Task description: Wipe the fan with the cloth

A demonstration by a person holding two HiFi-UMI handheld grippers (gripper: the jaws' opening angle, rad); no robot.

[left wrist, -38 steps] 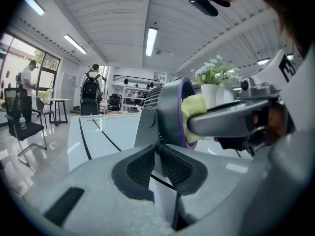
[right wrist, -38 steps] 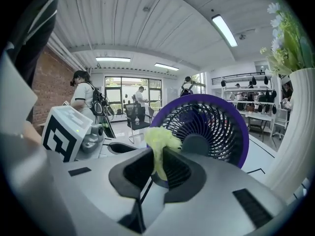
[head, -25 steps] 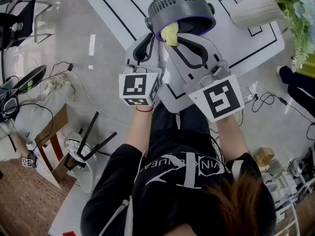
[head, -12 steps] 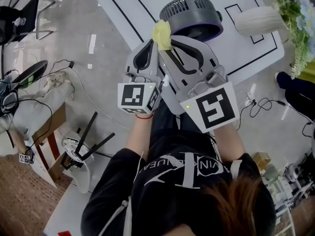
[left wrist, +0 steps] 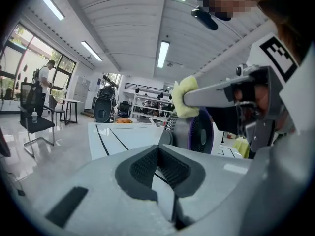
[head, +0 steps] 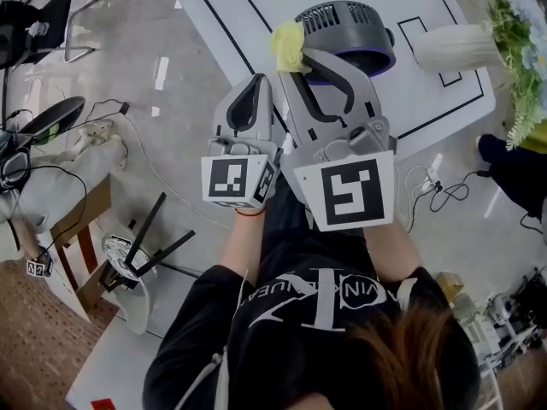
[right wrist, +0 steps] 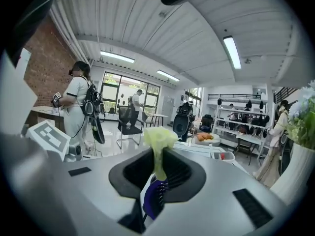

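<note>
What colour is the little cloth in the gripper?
Pale yellow. The cloth shows best in the right gripper view.

This is a large open robotics lab or recording studio, not a home: long ceiling strip lights (left wrist: 164, 54), a brick wall (right wrist: 47, 68), tall windows (right wrist: 118, 98) and racks of shelves (right wrist: 237, 116) surround a polished floor (head: 128, 75). Office chairs (left wrist: 34, 116), loose cables (head: 450, 186) and a white surface (head: 248, 7) marked with black lines stand about. A person (right wrist: 78, 102) wears strapped-on gear.
</note>
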